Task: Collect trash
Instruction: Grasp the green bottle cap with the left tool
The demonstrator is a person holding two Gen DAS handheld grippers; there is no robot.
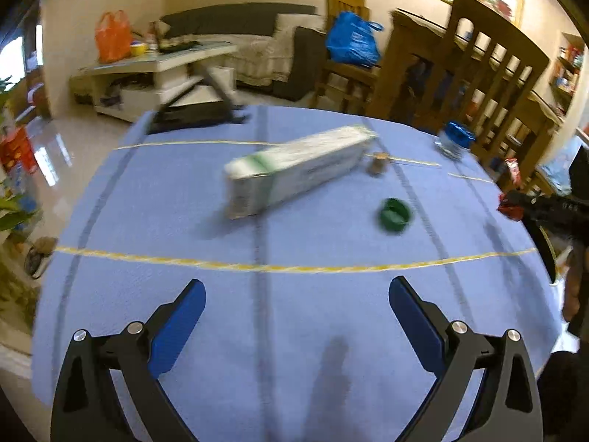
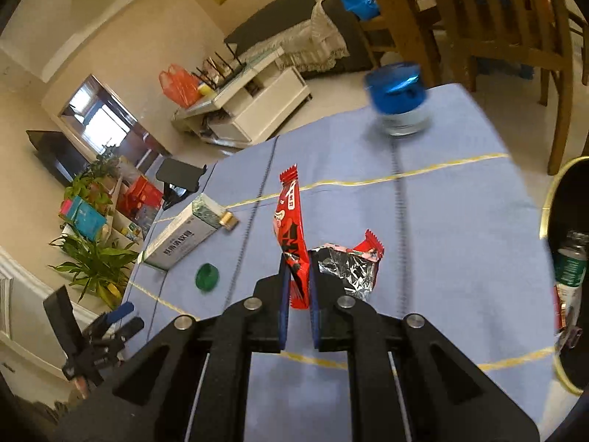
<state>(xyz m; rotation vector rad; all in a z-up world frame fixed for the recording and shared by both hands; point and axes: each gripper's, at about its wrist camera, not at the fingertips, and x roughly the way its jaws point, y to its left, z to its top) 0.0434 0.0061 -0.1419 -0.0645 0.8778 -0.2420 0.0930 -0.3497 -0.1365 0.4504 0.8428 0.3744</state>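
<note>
My right gripper (image 2: 297,265) is shut on a red snack wrapper (image 2: 291,221), held upright above the blue tablecloth (image 2: 441,243); a torn foil wrapper (image 2: 349,261) shows just right of the fingers. In the left wrist view the right gripper (image 1: 515,204) shows at the right edge with the red wrapper (image 1: 510,208). My left gripper (image 1: 297,291) is open and empty above the cloth (image 1: 184,294). A white and green carton (image 1: 294,169) (image 2: 182,237), a green cap (image 1: 394,215) (image 2: 207,276), a small cork-like bit (image 1: 377,164) and a blue-lidded jar (image 1: 454,140) (image 2: 399,97) lie on the table.
A black bin with a gold rim (image 2: 548,221) holding a bottle (image 2: 570,265) is at the right edge. A black phone stand (image 1: 198,110) (image 2: 180,176) sits at the table's far end. Wooden chairs (image 1: 489,73) stand beyond the table. Plants (image 2: 95,261) are on the left.
</note>
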